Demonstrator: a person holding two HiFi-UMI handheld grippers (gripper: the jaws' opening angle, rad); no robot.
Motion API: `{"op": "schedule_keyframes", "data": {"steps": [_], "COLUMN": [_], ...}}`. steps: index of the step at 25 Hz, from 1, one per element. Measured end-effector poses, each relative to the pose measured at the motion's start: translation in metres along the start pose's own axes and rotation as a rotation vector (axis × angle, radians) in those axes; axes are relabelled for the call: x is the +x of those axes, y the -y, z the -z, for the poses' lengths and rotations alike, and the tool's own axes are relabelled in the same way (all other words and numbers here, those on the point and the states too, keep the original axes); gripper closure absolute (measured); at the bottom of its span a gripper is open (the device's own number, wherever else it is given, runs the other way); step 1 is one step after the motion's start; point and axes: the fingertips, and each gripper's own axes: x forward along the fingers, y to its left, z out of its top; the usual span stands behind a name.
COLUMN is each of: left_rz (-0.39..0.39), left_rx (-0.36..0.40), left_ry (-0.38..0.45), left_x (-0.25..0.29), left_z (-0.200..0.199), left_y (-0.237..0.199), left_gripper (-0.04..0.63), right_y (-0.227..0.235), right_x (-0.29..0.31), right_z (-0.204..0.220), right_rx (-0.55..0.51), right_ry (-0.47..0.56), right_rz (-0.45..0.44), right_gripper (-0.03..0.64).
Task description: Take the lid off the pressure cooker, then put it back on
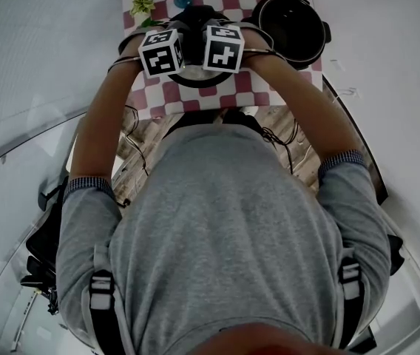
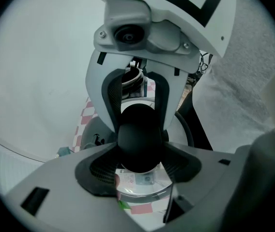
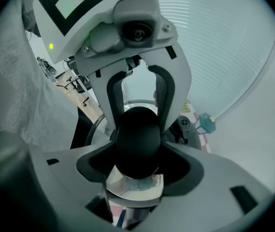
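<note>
Together, left tool (image 2: pixel 140 170) and right tool (image 3: pixel 137 167) clamp the upward-pointing knob (image 2: pixel 138 141) of the level lid (image 1: pixel 195 78).

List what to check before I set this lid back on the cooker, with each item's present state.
1. Left gripper shut on the lid's black knob: ok.
2. Right gripper shut on the same knob, from the opposite side: ok.
3. Pot open, nothing seen inside: ok.
4. Lid lined up over the pot: not ok; it is to the pot's left, over the checkered cloth.
5. Lid lifted clear of the cloth: cannot tell.
</note>
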Motion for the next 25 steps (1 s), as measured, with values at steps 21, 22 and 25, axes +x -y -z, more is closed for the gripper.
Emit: {"op": "schedule_keyframes", "data": {"steps": [21, 22, 25], "left_rz": [0.020, 0.018, 0.012], "left_rx": [-0.082, -0.085, -0.095], "left_ry": [-0.020, -0.020, -0.022], "left_x": [0.084, 0.088, 0.102], "left_z": [0.063, 0.065, 0.070], "left_y": [0.032, 0.032, 0.032], "left_gripper": [0.296, 0.296, 0.296], "right_y": [-0.027, -0.027, -0.027], "right_x": [0.106, 0.111, 0.123], "right_z": [0.023, 0.025, 0.033], "right_rx": [-0.050, -0.052, -0.061], "right_ry": [-0.052, -0.055, -0.064], "right_rz": [-0.067, -0.068, -0.068], "right_gripper": [0.325, 0.325, 0.325]}}
